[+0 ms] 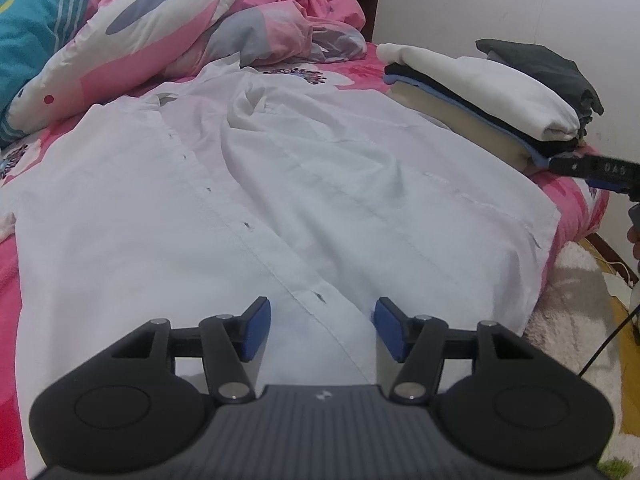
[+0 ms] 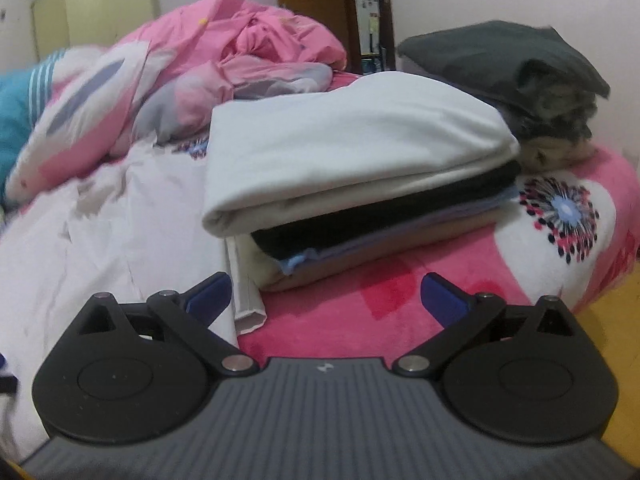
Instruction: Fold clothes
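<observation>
A white button-up shirt (image 1: 280, 184) is lying spread flat on the bed, front side up, its placket with dark buttonholes running diagonally and its collar pointing toward the far end. The fabric is showing shallow creases; one edge is reaching the bed's side. Beside it, a stack of folded clothes (image 2: 360, 184) is sitting on the pink sheet: a white piece on top, then black, blue and beige layers. A dark grey folded garment (image 2: 508, 60) is resting just behind the stack.
</observation>
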`<state>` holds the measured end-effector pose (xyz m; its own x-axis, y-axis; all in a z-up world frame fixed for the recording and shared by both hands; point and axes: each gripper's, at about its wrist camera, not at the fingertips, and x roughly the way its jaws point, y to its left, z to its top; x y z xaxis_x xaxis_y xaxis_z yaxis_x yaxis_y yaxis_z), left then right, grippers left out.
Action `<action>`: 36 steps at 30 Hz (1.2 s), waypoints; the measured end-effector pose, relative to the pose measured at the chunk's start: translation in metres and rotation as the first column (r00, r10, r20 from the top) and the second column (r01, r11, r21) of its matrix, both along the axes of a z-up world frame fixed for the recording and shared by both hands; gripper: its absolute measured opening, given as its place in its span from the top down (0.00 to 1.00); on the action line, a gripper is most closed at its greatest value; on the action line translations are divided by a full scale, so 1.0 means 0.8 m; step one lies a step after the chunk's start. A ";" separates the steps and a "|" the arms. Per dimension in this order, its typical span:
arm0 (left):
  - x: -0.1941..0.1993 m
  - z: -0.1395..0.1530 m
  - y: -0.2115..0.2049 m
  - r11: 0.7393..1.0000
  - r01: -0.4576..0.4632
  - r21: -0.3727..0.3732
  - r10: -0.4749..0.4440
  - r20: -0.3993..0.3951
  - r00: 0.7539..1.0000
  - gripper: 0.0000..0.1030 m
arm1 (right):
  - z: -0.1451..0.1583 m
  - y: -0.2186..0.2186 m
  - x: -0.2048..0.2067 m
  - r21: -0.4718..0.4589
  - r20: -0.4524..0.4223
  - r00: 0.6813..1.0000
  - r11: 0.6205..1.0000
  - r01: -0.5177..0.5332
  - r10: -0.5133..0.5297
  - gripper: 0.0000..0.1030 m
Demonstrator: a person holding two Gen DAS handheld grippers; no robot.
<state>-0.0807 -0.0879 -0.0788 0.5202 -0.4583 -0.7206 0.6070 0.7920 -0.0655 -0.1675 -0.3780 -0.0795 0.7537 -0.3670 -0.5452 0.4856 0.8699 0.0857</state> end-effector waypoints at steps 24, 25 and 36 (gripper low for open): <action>0.006 -0.002 -0.004 1.000 -0.003 0.003 0.003 -0.001 1.000 0.42 | 0.008 0.020 0.027 0.090 0.018 0.974 0.970 -0.226 0.225 0.98; 0.006 -0.002 -0.004 1.000 -0.003 -0.001 0.003 -0.003 1.000 0.42 | 0.015 0.022 0.023 0.097 0.041 0.972 0.967 -0.236 0.233 0.98; 0.012 -0.007 0.008 0.999 0.001 -0.053 -0.001 -0.013 1.000 0.42 | 0.110 0.022 0.021 0.168 0.301 0.912 0.926 -0.339 0.279 0.98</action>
<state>-0.0709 -0.0817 -0.0846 0.5101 -0.4968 -0.7021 0.6067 0.7865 -0.1157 -0.1511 -0.3603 0.0086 0.9379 0.0097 -0.3468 0.1283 0.9190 0.3727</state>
